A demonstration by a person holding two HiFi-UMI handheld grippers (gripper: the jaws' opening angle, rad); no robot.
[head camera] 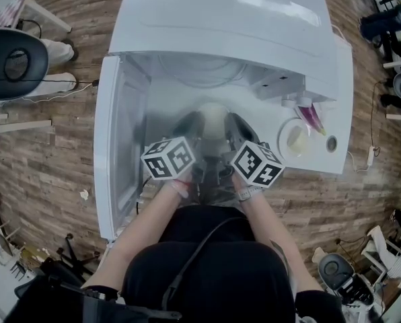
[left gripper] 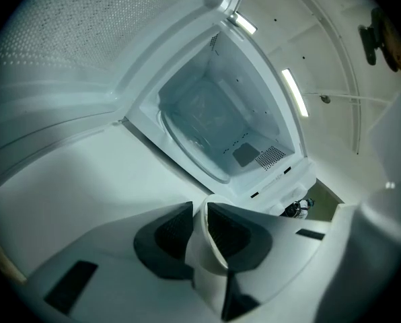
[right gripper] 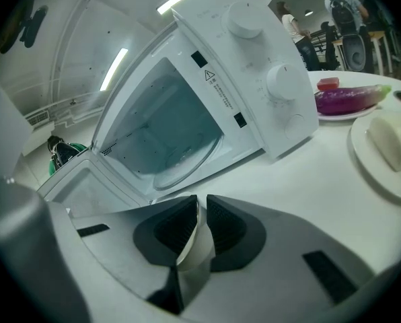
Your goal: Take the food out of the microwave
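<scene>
Two grippers: the left gripper (left gripper: 199, 212) and the right gripper (right gripper: 202, 210) each clamp the thin rim of one white dish (left gripper: 206, 261), one on either side of it
Left jaws: drawn close, the dark pads pressing on both faces of the rim
Right jaws: likewise narrowed onto the rim, which stands tilted between the pads
Food: a pale rounded lump (head camera: 214, 118) sits on the dish between the two marker cubes, outside the microwave (right gripper: 254, 66), just in front of its opening and over the white table (right gripper: 308, 187)
Dish and table: whether the dish touches the tabletop cannot be told
Microwave: the door (head camera: 116, 153) is swung wide to the person's left, and the glass turntable (right gripper: 187, 163) shows in the cavity
Right of the microwave: a plate (right gripper: 372, 175) bears a pale block (right gripper: 394, 136), and beyond it lies a purple aubergine (right gripper: 352, 98) on a second plate
</scene>
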